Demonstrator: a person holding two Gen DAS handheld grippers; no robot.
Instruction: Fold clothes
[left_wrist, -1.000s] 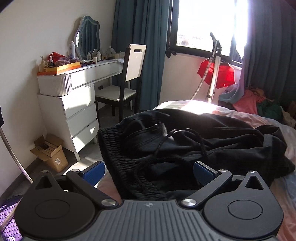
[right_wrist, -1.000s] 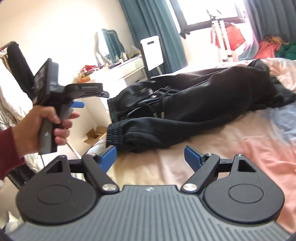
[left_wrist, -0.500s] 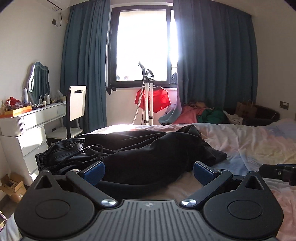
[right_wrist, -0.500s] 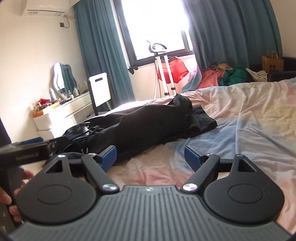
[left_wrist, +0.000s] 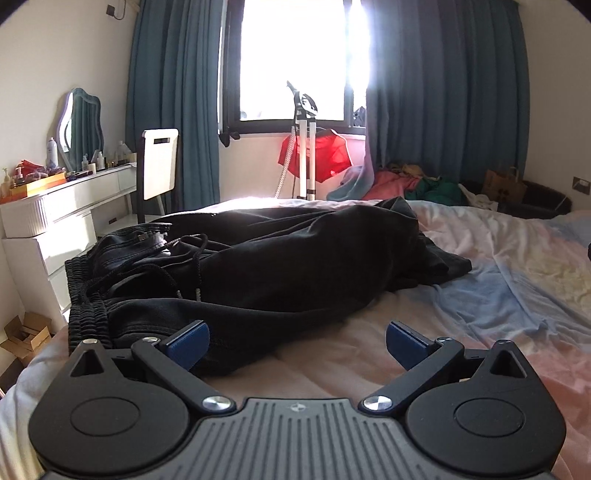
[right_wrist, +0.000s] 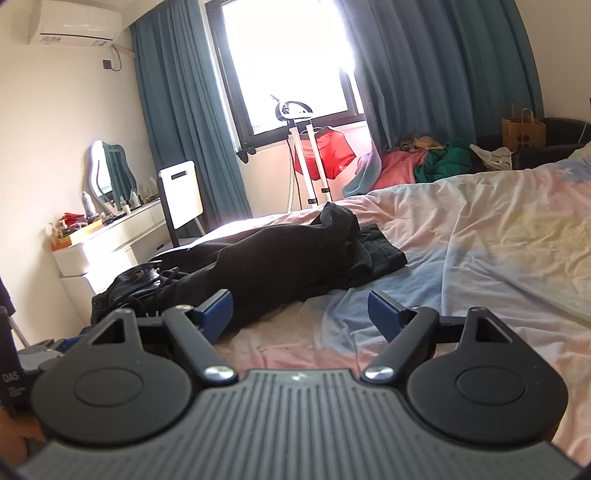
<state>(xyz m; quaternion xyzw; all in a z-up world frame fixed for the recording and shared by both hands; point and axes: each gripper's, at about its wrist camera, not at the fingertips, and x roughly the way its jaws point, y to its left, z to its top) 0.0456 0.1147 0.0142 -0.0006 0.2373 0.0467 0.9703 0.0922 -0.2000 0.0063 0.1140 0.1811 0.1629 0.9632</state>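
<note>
Pastel bedsheet (left_wrist: 480, 295) fills the ground beneath my tools; my left gripper (left_wrist: 297, 345) has its fingers spread wide and empty, my right gripper (right_wrist: 300, 312) likewise. Black trousers (left_wrist: 277, 266) lie crumpled just ahead, waistband toward the white dresser (left_wrist: 55, 221); curtained window (left_wrist: 295, 59) behind.

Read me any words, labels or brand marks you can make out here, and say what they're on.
"OAS": white letters on the black device at the right wrist view's left edge; the smaller lines beneath are too blurred.
Paper bag: dark printed marks, unreadable.
Dresser bottles: labels too small.
</note>
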